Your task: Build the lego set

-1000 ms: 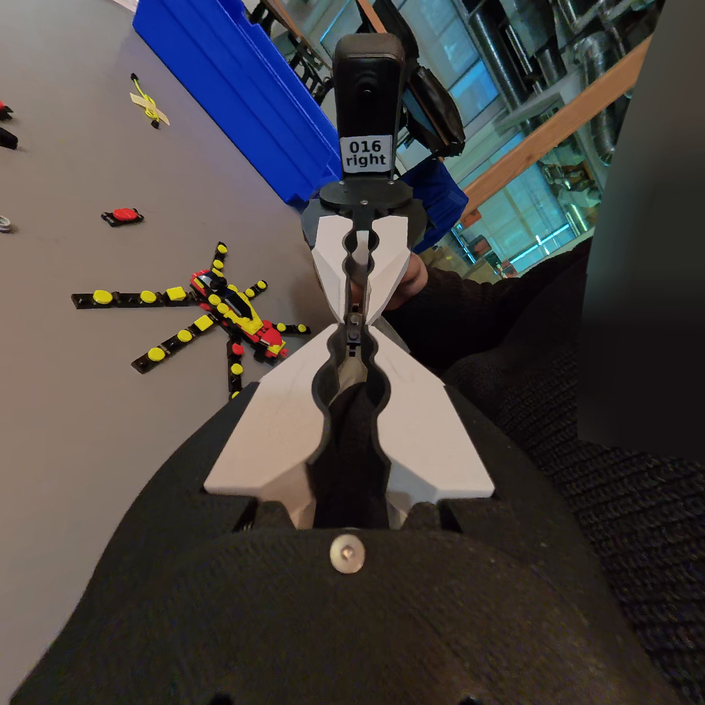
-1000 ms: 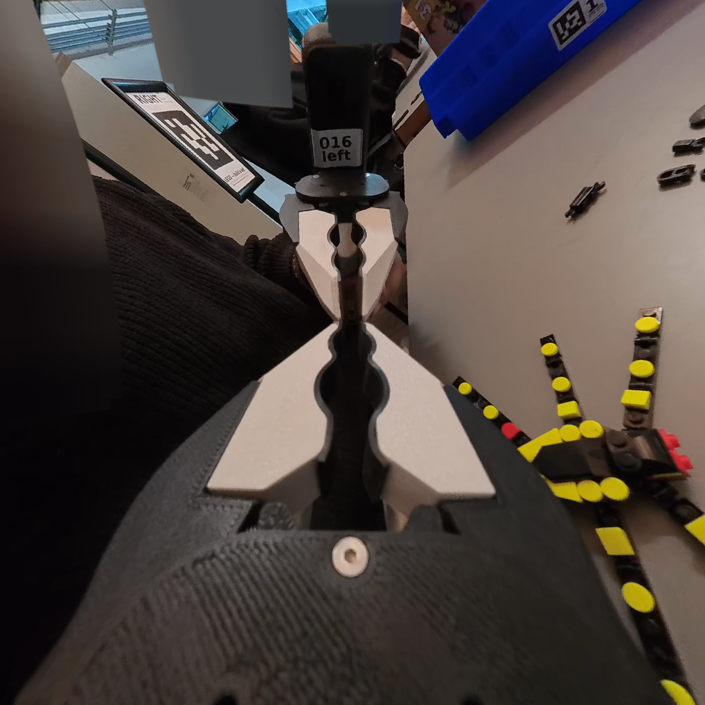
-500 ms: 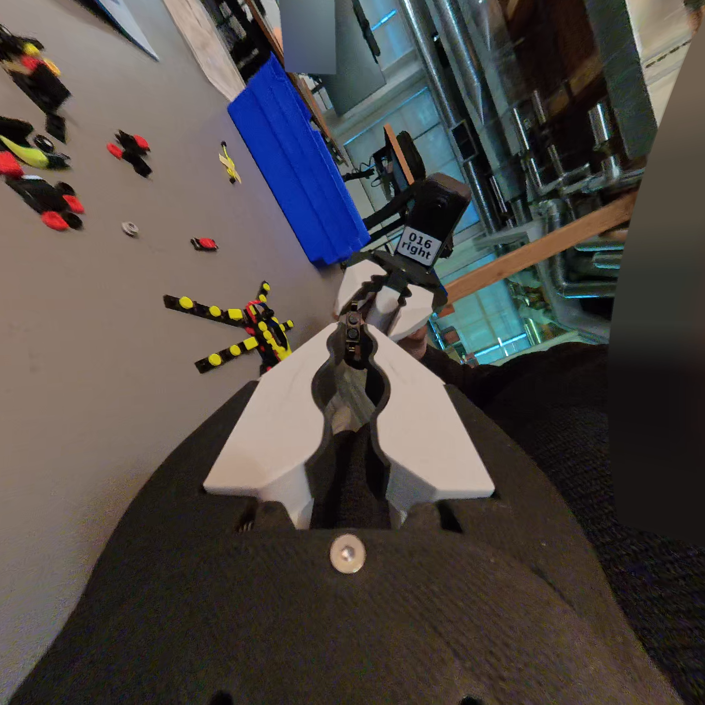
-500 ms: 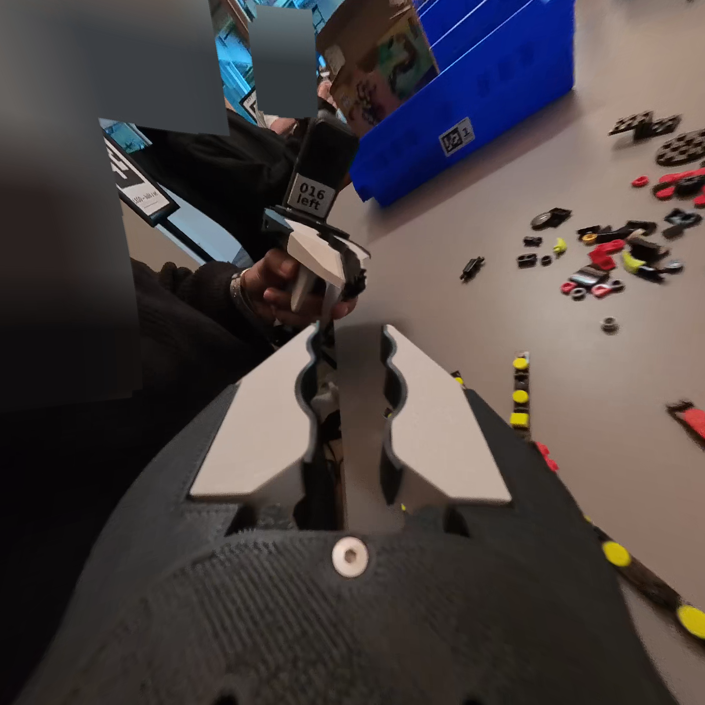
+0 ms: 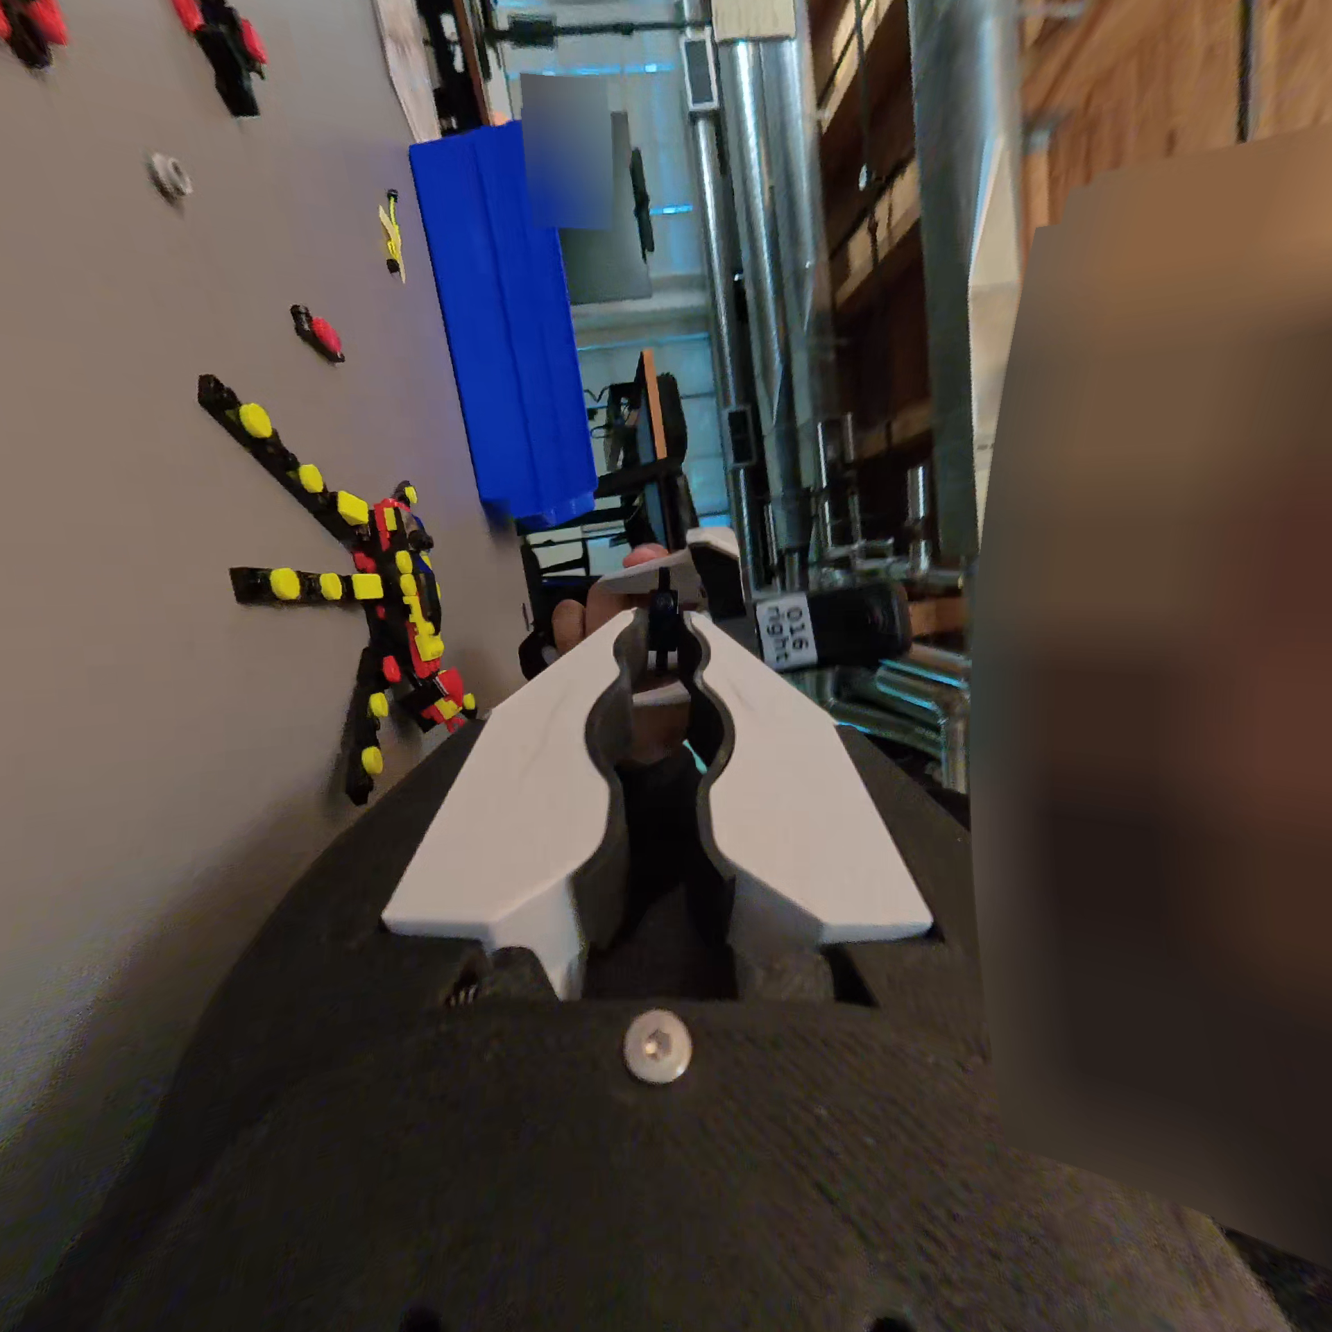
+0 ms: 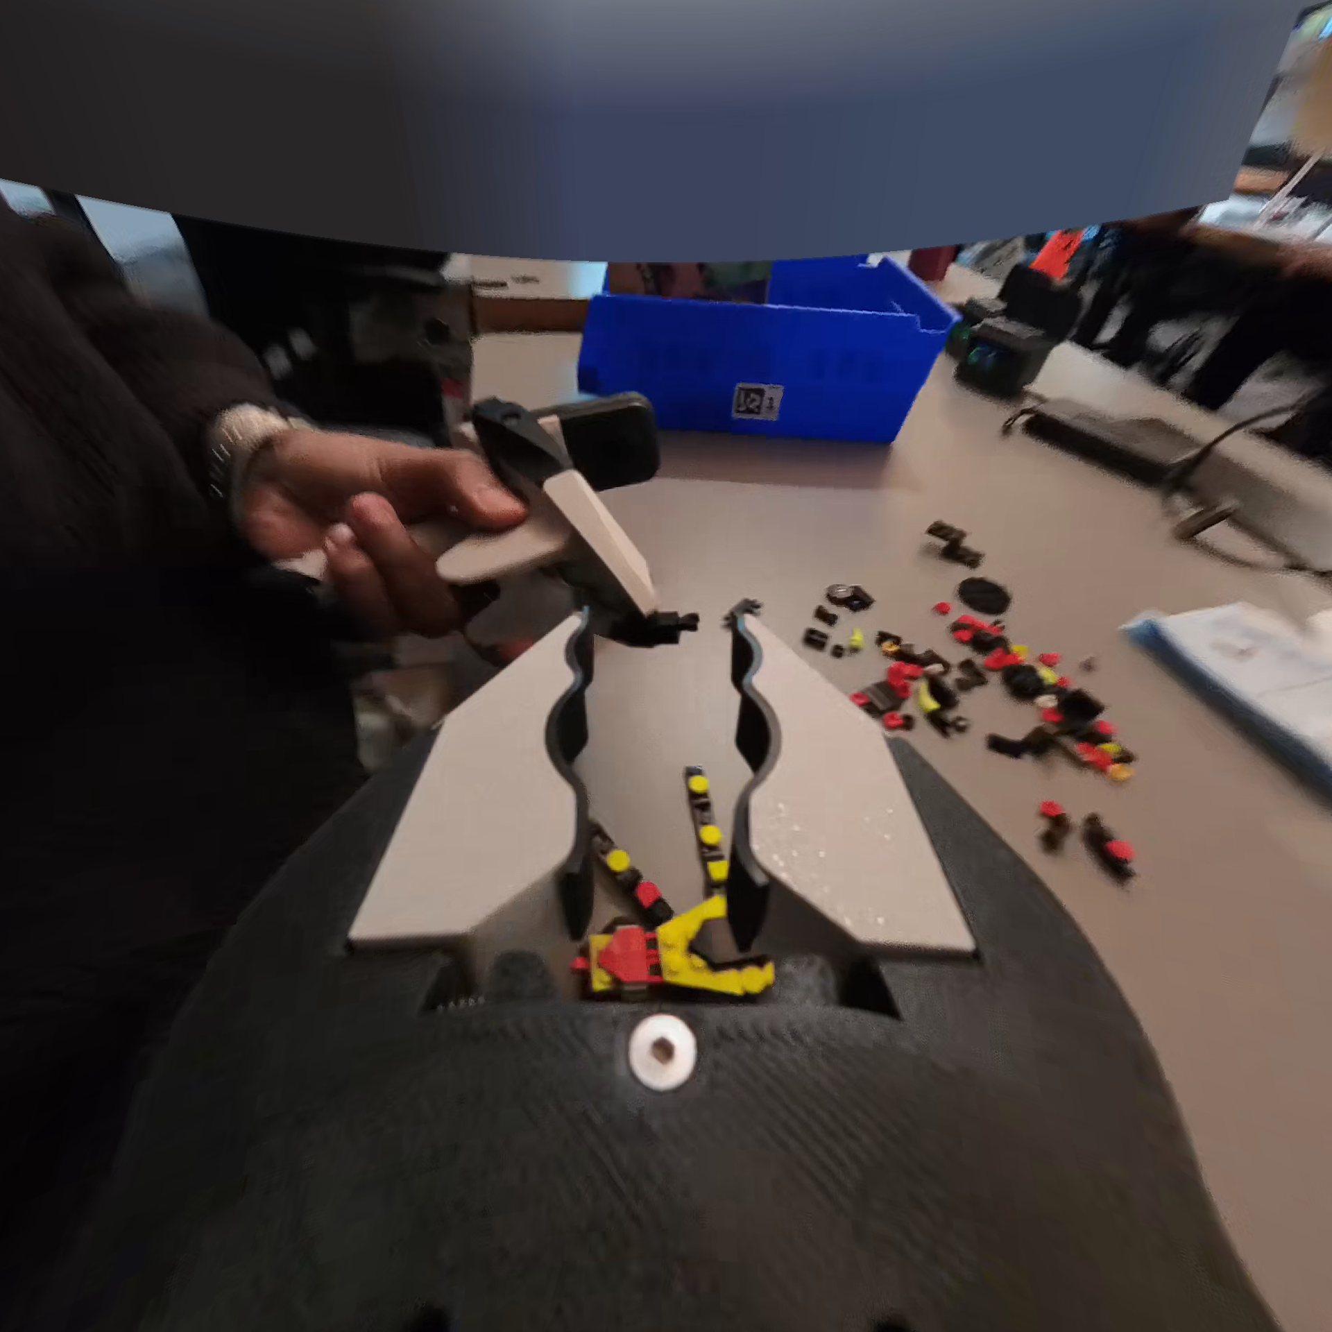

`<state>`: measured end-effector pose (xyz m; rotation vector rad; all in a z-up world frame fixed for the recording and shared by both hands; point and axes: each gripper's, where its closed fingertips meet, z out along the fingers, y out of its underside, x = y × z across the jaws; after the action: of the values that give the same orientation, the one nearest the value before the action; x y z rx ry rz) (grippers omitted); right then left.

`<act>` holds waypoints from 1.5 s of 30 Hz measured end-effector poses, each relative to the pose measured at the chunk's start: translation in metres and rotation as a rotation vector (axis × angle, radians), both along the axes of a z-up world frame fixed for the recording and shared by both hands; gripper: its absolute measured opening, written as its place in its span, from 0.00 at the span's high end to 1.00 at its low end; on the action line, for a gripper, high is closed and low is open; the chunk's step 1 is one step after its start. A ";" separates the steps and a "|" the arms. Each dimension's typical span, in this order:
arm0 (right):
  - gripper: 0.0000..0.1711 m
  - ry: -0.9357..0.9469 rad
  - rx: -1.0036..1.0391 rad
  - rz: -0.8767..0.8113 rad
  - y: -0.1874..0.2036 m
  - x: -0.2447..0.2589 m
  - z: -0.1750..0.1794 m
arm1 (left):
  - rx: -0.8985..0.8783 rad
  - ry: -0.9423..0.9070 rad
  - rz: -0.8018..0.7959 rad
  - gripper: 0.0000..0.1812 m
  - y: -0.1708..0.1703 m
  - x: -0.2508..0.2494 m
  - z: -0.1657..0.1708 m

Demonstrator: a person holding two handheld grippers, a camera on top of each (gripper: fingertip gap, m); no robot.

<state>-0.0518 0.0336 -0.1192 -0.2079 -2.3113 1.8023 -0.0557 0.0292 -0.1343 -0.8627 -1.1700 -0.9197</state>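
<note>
My left gripper (image 5: 662,628) is shut on a small black lego piece (image 5: 662,620), held in the air beside the table. It also shows in the right wrist view (image 6: 649,613), held by a hand, with the black piece (image 6: 667,624) sticking out of its tip. My right gripper (image 6: 663,627) is open and empty, with the piece between its fingertips and untouched. The red, yellow and black lego model (image 5: 403,598) with long studded arms lies on the grey table (image 5: 108,649). In the right wrist view it lies below my open fingers (image 6: 670,951).
A blue bin (image 6: 757,360) stands at the table's far side and also shows in the left wrist view (image 5: 504,324). Several loose red, black and yellow pieces (image 6: 995,685) lie to the right. A white booklet (image 6: 1240,663) lies at the far right.
My right gripper has opened, let go of the black piece and swung round over the model. My left gripper stays shut on the piece and has turned.
</note>
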 end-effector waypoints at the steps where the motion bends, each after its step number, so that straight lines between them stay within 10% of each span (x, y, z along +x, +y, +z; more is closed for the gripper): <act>1: 0.79 0.063 0.040 -0.011 -0.002 0.000 -0.004 | 0.012 -0.016 0.009 0.97 -0.001 -0.001 -0.001; 45: 0.96 0.155 0.176 -0.036 -0.022 -0.003 -0.021 | 0.046 -0.046 0.143 0.97 -0.015 -0.003 -0.007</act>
<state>-0.0553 0.0113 -0.1406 -0.0789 -2.3236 1.5302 -0.0584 0.0138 -0.1409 -0.7150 -1.2290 -0.8499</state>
